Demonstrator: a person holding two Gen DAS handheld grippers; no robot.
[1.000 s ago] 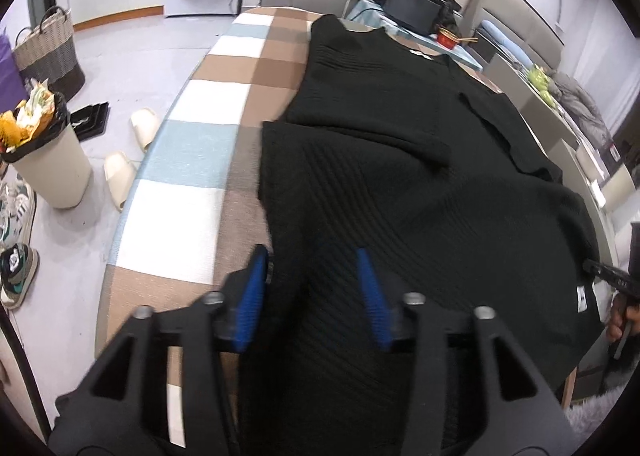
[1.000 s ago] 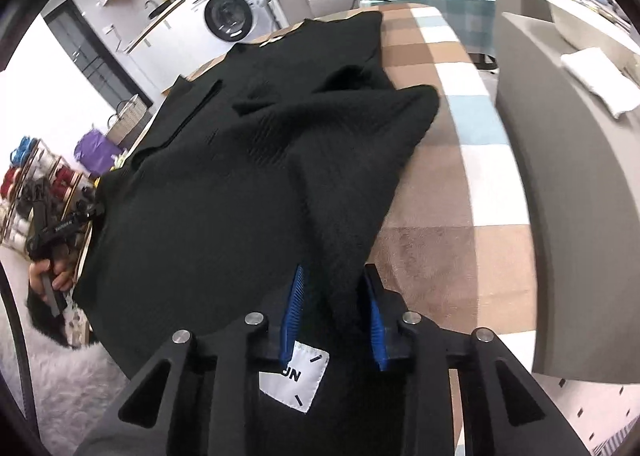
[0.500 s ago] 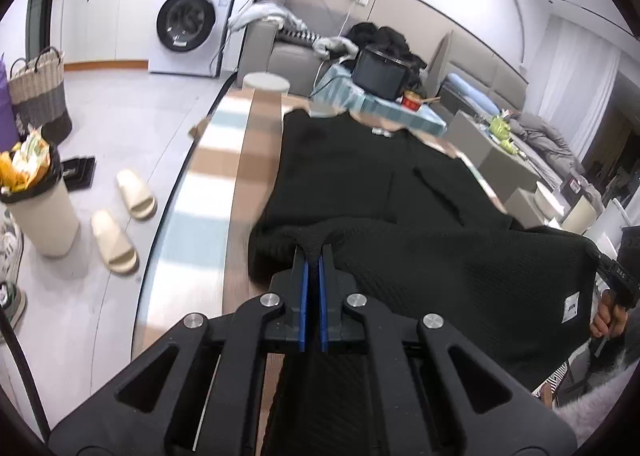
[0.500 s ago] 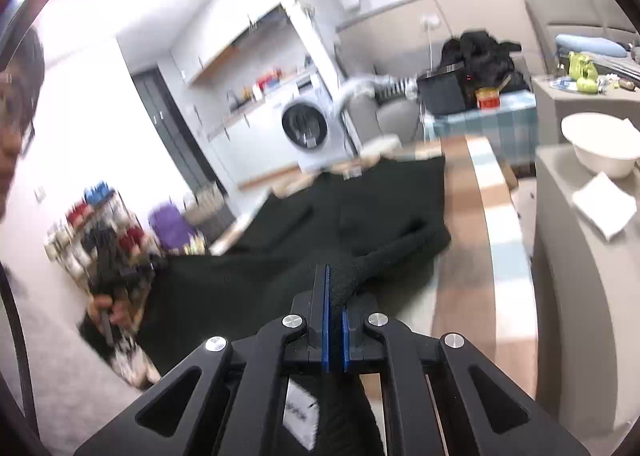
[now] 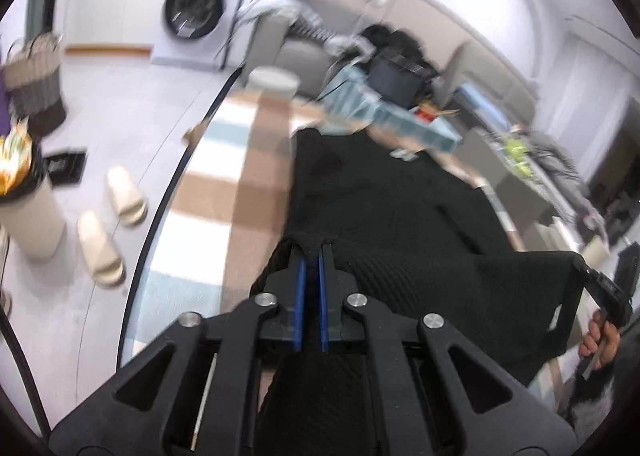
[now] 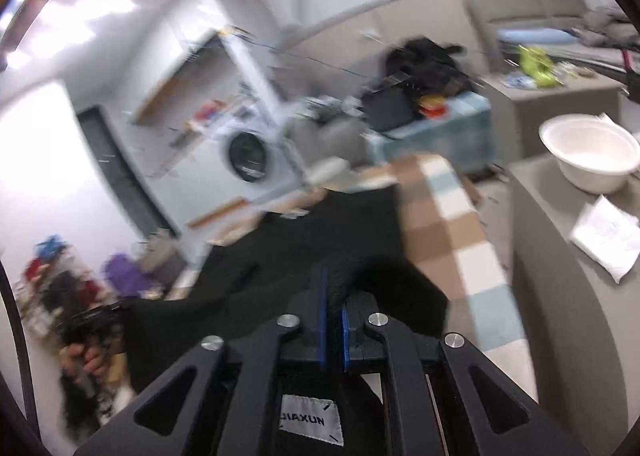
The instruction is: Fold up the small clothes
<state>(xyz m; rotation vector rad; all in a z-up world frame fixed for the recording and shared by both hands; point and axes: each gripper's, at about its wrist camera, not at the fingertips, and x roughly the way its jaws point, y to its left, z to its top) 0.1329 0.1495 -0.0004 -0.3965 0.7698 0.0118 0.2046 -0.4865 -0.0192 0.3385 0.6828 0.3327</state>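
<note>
The left gripper fingers are pinching one hem corner of the black knit garment; the right gripper, jaws having just eased slightly apart, is clamping the other corner. Beyond the fingertips, the garment is stretching away over the checked table.
</note>
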